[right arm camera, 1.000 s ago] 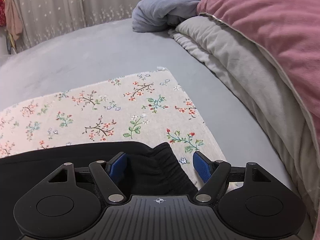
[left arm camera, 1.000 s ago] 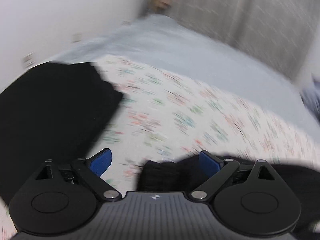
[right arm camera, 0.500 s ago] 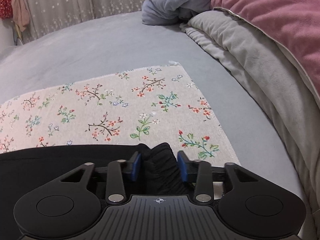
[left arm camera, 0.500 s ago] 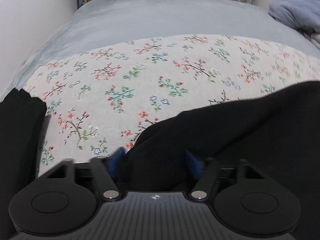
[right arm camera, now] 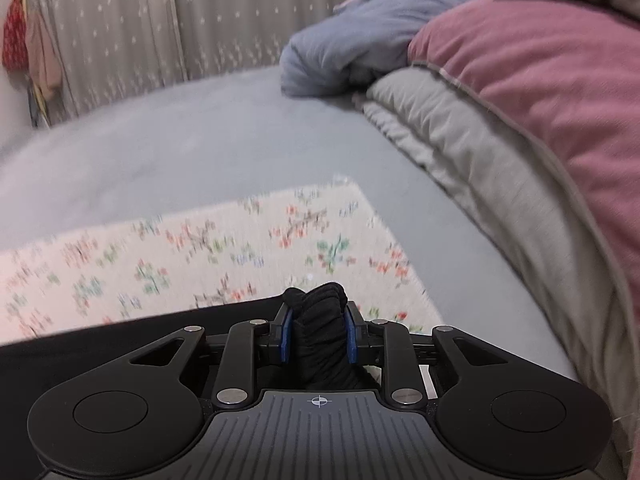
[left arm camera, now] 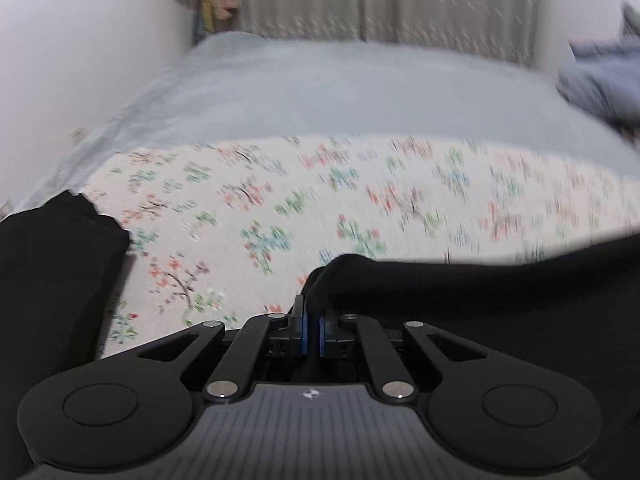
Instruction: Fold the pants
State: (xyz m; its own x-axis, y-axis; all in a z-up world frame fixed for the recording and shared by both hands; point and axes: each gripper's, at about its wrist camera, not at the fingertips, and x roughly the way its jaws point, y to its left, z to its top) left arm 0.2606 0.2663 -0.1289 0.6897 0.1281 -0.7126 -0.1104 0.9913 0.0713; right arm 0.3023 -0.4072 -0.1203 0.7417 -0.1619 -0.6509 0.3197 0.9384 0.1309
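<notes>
Right wrist: gripper [right arm camera: 317, 334] closing on pants [right arm camera: 320, 320]

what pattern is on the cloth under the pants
The cloth is cream with small red, green and blue flower sprigs. It shows best in the right wrist view.

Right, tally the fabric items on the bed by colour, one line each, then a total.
Black: 2, the pants held in both grippers and a black garment at the left edge.
Floral: 1, the floral cloth.
Blue: 1, the blue blanket.
Pink: 1, the pink quilt.
Grey: 1, the grey quilt.
Total: 6
</notes>
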